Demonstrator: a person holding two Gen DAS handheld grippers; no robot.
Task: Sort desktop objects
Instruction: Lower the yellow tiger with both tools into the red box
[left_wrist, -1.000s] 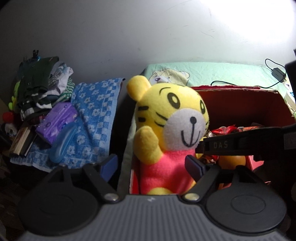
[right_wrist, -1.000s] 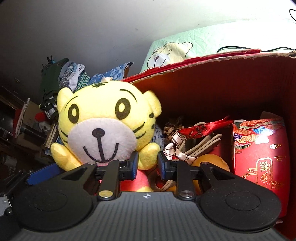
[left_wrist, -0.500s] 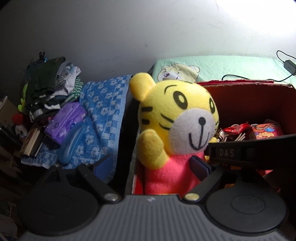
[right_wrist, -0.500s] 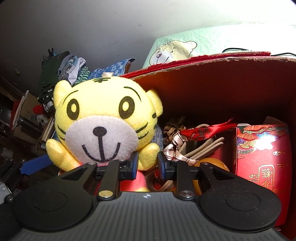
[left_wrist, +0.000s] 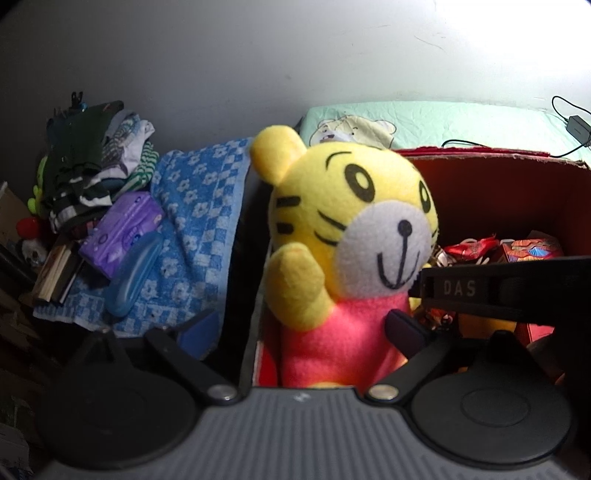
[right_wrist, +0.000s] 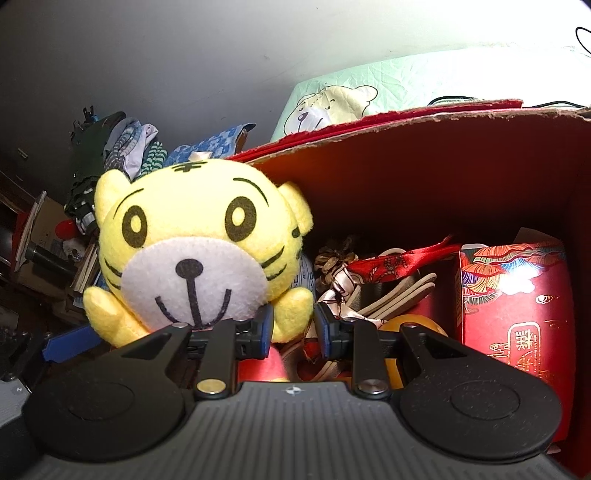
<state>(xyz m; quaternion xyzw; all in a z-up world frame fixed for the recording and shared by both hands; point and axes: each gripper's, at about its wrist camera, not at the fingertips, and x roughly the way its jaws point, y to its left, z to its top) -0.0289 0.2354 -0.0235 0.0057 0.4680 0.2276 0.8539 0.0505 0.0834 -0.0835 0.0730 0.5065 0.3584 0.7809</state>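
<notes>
The yellow tiger plush (left_wrist: 351, 251) in its red-pink top stood upright at the left end of the red cardboard box (right_wrist: 443, 177), its back near the box's left wall and its face turned to the cameras. The left tongs (left_wrist: 301, 328) were spreading wide; their blue-padded left finger sat outside the box's left wall and the dark right finger lay just beside the plush's red belly, neither pad pressing on it, so the toy was released on that side. The right tongs (right_wrist: 293, 328) were drawn nearly together, pinching the plush's yellow paw between the blue pads. In the left wrist view the right tool showed as a dark bar crossing in front of the box's contents. Behind the plush the box held a pine cone (right_wrist: 336, 254), a red ribbon (right_wrist: 399, 260), an orange ball (right_wrist: 410, 325) and a red printed carton (right_wrist: 517, 314). Left of the box lay a blue checked towel (left_wrist: 195, 229) carrying a purple pack (left_wrist: 122, 232), with a heap of folded clothes (left_wrist: 96, 155) beyond it
</notes>
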